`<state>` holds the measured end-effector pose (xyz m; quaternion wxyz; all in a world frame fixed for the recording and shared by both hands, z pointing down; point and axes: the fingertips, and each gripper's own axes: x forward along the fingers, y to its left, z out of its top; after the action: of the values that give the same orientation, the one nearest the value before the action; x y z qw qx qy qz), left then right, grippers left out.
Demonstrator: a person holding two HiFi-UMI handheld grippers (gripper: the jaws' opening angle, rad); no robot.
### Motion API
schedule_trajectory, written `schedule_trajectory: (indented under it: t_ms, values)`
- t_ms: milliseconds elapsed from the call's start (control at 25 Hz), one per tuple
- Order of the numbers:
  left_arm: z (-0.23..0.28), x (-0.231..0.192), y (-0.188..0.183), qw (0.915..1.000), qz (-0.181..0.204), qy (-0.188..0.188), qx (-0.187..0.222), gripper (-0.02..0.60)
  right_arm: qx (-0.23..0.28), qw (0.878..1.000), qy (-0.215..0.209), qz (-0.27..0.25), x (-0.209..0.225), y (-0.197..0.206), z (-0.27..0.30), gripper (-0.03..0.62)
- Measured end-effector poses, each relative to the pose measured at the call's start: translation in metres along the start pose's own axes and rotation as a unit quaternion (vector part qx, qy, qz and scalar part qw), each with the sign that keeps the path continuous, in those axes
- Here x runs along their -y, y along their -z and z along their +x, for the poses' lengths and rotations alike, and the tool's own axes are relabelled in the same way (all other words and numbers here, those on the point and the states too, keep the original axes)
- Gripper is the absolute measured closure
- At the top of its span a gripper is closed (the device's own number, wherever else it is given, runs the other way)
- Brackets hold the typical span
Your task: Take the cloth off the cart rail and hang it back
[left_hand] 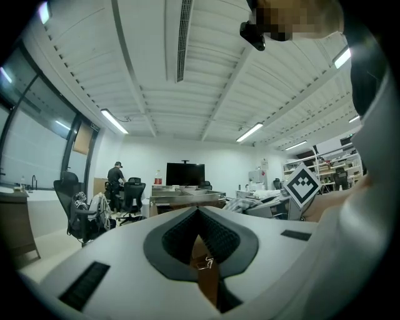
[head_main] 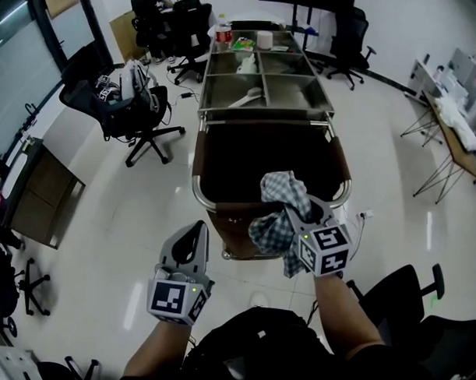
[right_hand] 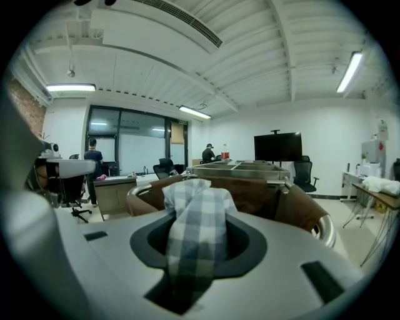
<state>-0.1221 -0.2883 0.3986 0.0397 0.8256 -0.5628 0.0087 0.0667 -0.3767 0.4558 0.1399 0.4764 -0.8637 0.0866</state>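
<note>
My right hand-held gripper [head_main: 298,218] pinches the one checked cloth [head_main: 281,196], bunched just above the near cart rail [head_main: 197,190]. That rail runs left to right just beyond its tips. My left hand-held gripper [head_main: 191,232], pressed together and empty, sits nearer me, off left. One cart, two hand-held grippers.

No readable txt/nos. Bottle [head_main: 222,34] label poss. printed, too small to read from head cam.
</note>
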Motion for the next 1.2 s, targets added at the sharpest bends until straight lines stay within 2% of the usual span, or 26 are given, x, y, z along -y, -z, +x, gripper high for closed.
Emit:
schedule_trajectory:
  t_ms: [320,480,800,1200]
  values:
    - [-0.002,-0.002,0.009,0.9999,-0.003,-0.003,-0.009,0.581,0.003,1.000,0.016,-0.022,0.000,0.005,0.004,0.422]
    - [-0.004,-0.003,0.008,1.0000,0.000,-0.003,-0.006,0.581,-0.001,0.999,0.025,-0.020,0.002,0.007,0.006,0.388]
    - [-0.014,-0.002,0.000,1.0000,0.002,0.001,0.002,0.581,-0.016,0.999,0.037,-0.023,0.004,0.005,0.003,0.262]
    - [-0.043,0.009,-0.011,0.9996,0.009,0.013,0.024,0.581,-0.016,0.998,0.055,-0.035,-0.004,0.000,-0.022,0.261]
